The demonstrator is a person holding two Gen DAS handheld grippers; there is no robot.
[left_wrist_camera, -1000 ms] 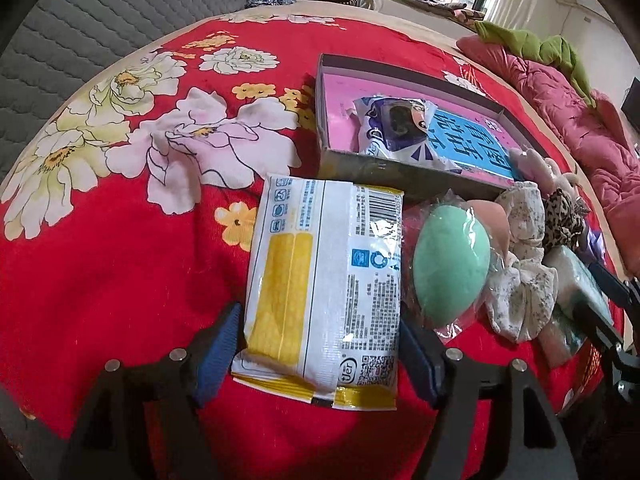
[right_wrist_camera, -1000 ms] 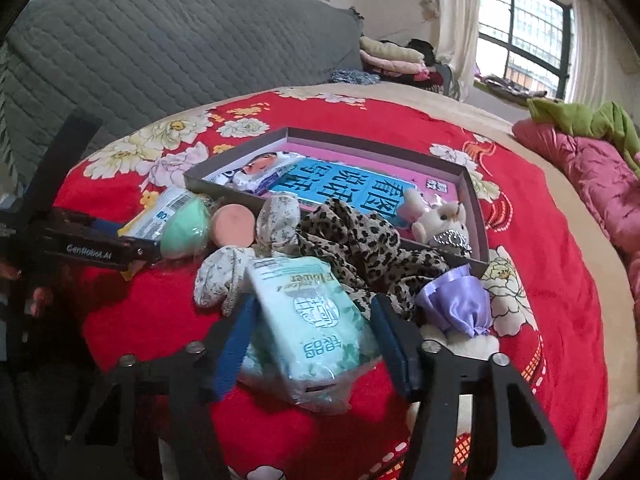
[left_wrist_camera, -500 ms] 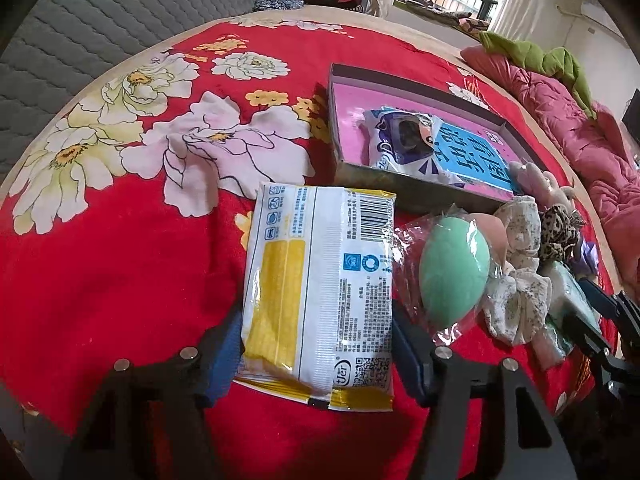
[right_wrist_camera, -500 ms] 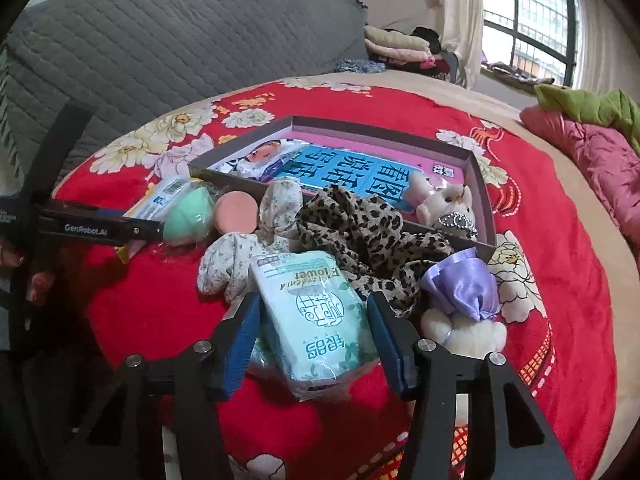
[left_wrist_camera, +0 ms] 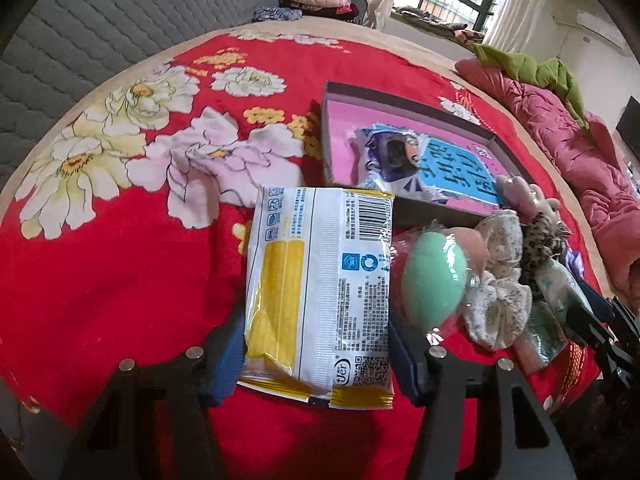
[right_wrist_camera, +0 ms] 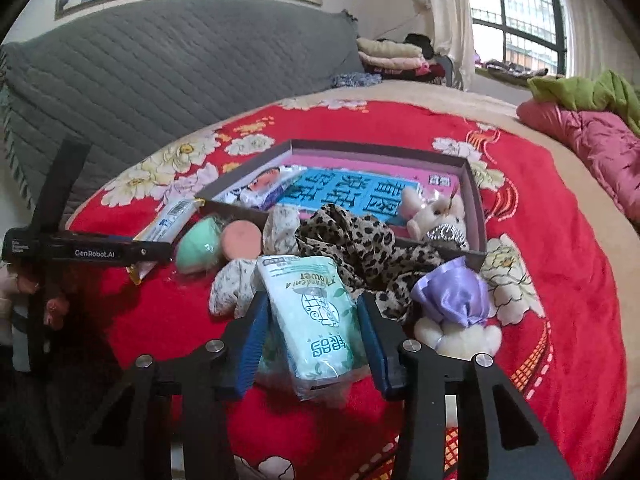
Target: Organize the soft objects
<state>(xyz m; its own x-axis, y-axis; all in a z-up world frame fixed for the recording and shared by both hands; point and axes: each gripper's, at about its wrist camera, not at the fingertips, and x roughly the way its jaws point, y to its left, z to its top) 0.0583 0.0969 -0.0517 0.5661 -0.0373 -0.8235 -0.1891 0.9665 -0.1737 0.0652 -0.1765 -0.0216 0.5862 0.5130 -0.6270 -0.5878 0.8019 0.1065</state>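
The white-and-yellow packet point(left_wrist_camera: 320, 300) lies flat at lower centre, long axis running up the frame, barcode end toward the shallow box point(left_wrist_camera: 404, 92); the left gripper point(left_wrist_camera: 316, 354) has been closing, blue pads against its sides. The mint tissue pack point(right_wrist_camera: 316, 320), long axis likewise up-frame, sits between the closing right gripper point(right_wrist_camera: 312, 344) pads, touching; green sponge point(left_wrist_camera: 434, 280), floral scrunchie point(left_wrist_camera: 498, 304) crowd beside.

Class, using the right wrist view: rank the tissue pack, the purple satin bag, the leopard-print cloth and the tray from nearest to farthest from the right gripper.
1. Tissue pack: between the right gripper's closing jaws.
2. Purple satin bag: just right of the right finger.
3. Leopard-print cloth: behind the pack, reaching the tray's front wall.
4. Tray: farthest, beyond the pile.
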